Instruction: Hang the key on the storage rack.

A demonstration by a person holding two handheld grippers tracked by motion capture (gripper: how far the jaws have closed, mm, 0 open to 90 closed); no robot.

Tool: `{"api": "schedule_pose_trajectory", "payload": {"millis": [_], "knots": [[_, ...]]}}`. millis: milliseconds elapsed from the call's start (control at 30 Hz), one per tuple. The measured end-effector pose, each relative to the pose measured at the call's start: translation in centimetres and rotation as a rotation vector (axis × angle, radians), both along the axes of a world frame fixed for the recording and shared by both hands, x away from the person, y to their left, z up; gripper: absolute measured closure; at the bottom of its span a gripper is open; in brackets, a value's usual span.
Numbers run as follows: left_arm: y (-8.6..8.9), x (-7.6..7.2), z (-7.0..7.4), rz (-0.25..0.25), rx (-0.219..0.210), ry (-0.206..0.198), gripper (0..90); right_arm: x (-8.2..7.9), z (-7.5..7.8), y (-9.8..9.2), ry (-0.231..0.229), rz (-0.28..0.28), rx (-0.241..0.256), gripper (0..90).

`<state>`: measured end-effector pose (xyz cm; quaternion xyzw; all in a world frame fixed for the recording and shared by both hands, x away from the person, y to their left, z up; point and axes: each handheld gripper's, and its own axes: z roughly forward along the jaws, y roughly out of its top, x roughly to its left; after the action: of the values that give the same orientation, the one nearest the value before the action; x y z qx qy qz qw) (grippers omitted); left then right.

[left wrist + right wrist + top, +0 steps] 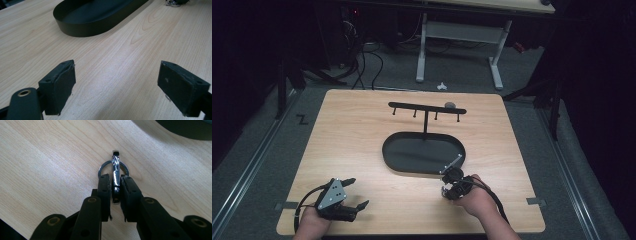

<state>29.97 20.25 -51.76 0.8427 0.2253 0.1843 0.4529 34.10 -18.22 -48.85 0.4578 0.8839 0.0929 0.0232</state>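
A shiny metal clasp with a key ring (115,168) is pinched upright between the jaws of my right gripper (115,179), just above the wooden table. In the high view my right gripper (447,188) is near the front rim of a black oval tray (388,150), pointing down at the table. A black rack with several hooks (427,108) rises on a post from the tray's far side. My left gripper (360,191) rests low at the front left of the table. It is open, with bare wood between its pads (62,85). The tray (82,27) lies ahead of it.
A small grey round object (450,105) sits by the rack's right end. The table's front edge is close behind both hands. Beyond the table are a white desk frame (459,37) and cables on the floor.
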Motion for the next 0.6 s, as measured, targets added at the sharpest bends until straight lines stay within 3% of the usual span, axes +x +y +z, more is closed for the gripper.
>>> {"api": "schedule_pose_trajectory", "payload": {"millis": [600], "knots": [[-0.01,-0.02,-0.01,0.002,0.013,-0.003,15.3,0.00,-0.09,0.39,-0.010,-0.014,-0.012,84.2]]}}
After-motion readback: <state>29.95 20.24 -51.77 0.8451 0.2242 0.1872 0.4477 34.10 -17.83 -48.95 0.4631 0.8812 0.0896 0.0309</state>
